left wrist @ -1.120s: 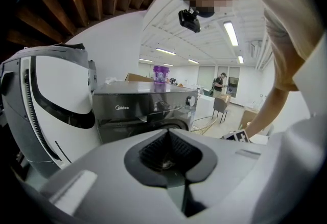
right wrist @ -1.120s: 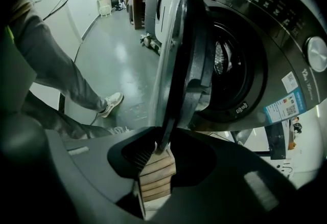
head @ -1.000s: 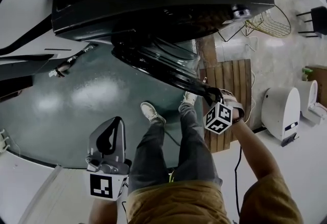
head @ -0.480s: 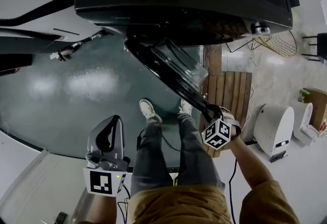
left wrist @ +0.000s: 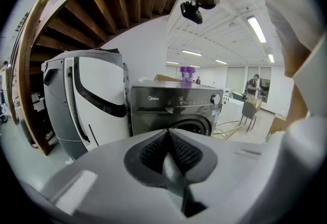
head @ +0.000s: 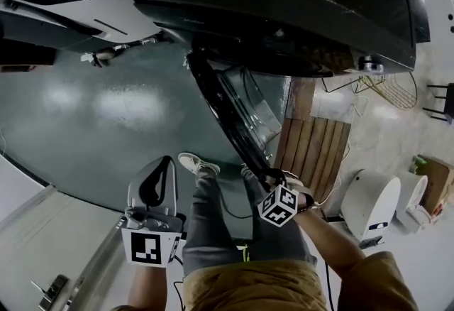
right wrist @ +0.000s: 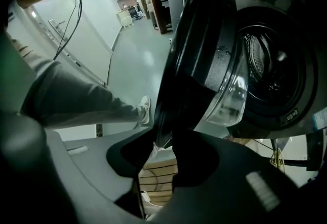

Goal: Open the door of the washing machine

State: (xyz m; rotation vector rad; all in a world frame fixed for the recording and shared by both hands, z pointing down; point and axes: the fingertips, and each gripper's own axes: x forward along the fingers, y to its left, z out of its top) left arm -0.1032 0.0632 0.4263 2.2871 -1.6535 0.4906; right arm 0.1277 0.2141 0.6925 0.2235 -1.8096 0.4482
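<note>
Place: a large open indoor hall, more an appliance test or demo space than a home
Appliances: a dark front-loading washing machine (left wrist: 176, 108), its round door (head: 234, 118) open, stands free on the floor beside a tall white machine housing (left wrist: 87, 100); rounded white floor units (head: 372, 206) stand further off
Floor: glossy green coated floor (head: 92, 111), with a slatted wooden board (head: 316, 153) lying by the washer
Ceiling: white, with long strip lights (left wrist: 257, 28)
Structure: bare wooden beams (left wrist: 102, 8) under a curved wooden edge overhead
Furnishing: a chair (left wrist: 249, 111) and a wire basket (head: 397, 93)
People: a person (left wrist: 254, 85) far back in the room
</note>
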